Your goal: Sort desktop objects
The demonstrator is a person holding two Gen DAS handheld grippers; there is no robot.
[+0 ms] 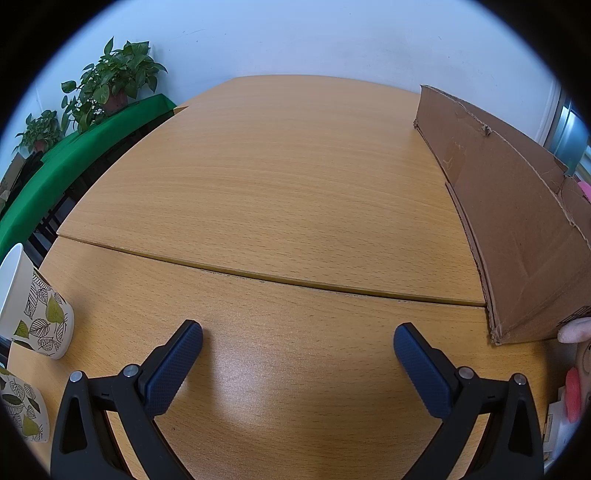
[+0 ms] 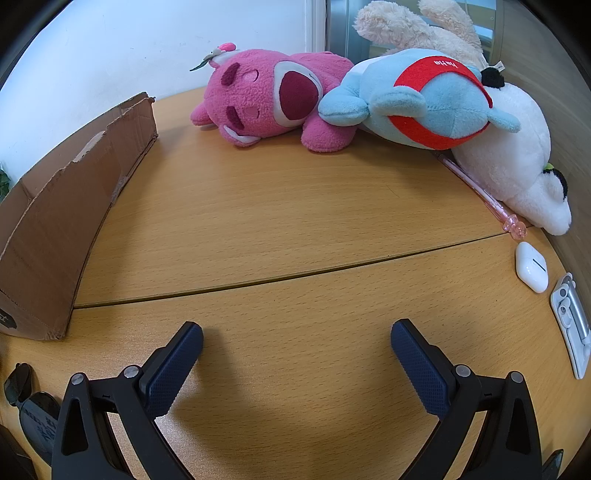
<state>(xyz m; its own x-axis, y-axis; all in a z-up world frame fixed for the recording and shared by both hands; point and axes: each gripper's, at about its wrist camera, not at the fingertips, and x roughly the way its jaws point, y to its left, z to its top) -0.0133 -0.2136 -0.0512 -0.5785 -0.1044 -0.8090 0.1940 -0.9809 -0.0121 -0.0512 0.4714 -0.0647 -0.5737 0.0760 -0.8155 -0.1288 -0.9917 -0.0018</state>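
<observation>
1. Left gripper (image 1: 297,338): fingers (image 1: 173,365) spread wide, nothing between them, hovering over bare wooden counter (image 1: 280,206).
2. Right gripper (image 2: 297,336): fingers (image 2: 419,365) likewise spread wide, empty, over bare counter (image 2: 280,229).
3. Left view, near left edge: two leaf-print paper cups (image 1: 40,321), both left of the left finger; inside of the cups can't be seen.
4. Right view, bottom left corner: dark sunglasses (image 2: 16,382) beside a dark item with print, too cut off to identify.
5. Cardboard box (image 1: 517,221): stands on the counter between the two grippers, right of the left fingers and left of the right fingers (image 2: 66,221). Torn top edge. Contents not visible from either view.
6. Right view, right edge: white earbud case (image 2: 531,267) and a white and silver flat gadget (image 2: 570,321), both well right of the right fingers.
7. Pink pen (image 2: 480,192) lies beyond the earbud case, along the white plush.
8. Far side of the counter, well ahead of the right fingers: pink bear plush (image 2: 269,99), blue plush with red band (image 2: 417,99) leaning on it, white plush (image 2: 517,155) at right, beige plush (image 2: 413,26) behind.
9. Left view, far left: potted plants (image 1: 110,77) on a green-covered surface, off the counter.
</observation>
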